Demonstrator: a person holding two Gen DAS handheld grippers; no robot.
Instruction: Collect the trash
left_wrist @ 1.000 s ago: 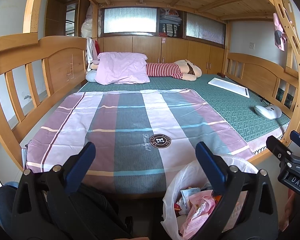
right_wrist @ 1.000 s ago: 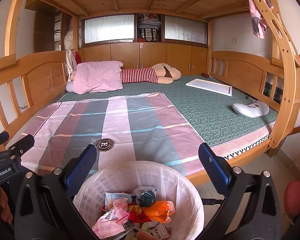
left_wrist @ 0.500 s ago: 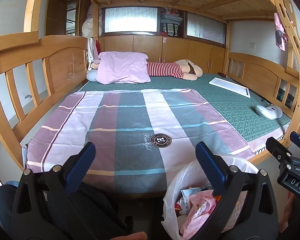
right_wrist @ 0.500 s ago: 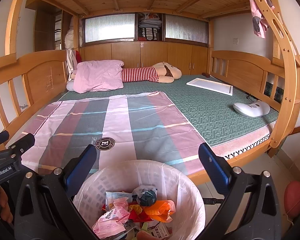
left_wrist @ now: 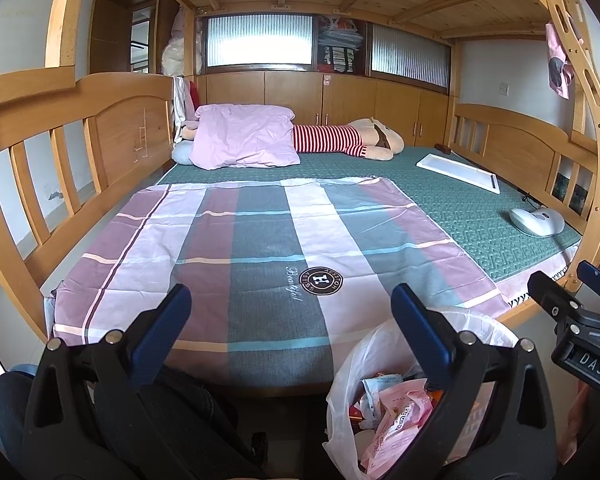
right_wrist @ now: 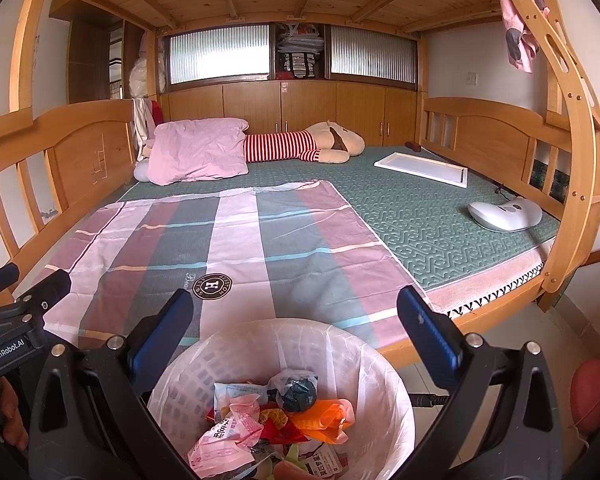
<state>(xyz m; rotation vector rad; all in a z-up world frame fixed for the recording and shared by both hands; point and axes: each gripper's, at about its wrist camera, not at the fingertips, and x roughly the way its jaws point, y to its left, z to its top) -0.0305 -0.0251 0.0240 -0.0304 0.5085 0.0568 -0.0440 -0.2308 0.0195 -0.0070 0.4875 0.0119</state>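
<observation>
A white trash bin [right_wrist: 376, 380] lined with a clear bag stands on the floor at the foot of the bed and holds several wrappers [right_wrist: 236, 428] and an orange scrap [right_wrist: 324, 420]. The bin also shows in the left wrist view [left_wrist: 356, 364]. My right gripper [right_wrist: 296, 312] is open and empty, held right above the bin. My left gripper [left_wrist: 296, 312] is open and empty, to the left of the bin, over the bed's foot edge. Each gripper shows at the edge of the other's view: the right one [left_wrist: 572, 300] and the left one [right_wrist: 24, 292].
A wooden bunk bed [right_wrist: 80, 148] carries a striped sheet [right_wrist: 228, 240], a pink pillow [right_wrist: 196, 152], a plush toy [right_wrist: 308, 144], a white tray [right_wrist: 420, 168] and a white device [right_wrist: 504, 214]. A red object [right_wrist: 590, 394] lies on the floor at right.
</observation>
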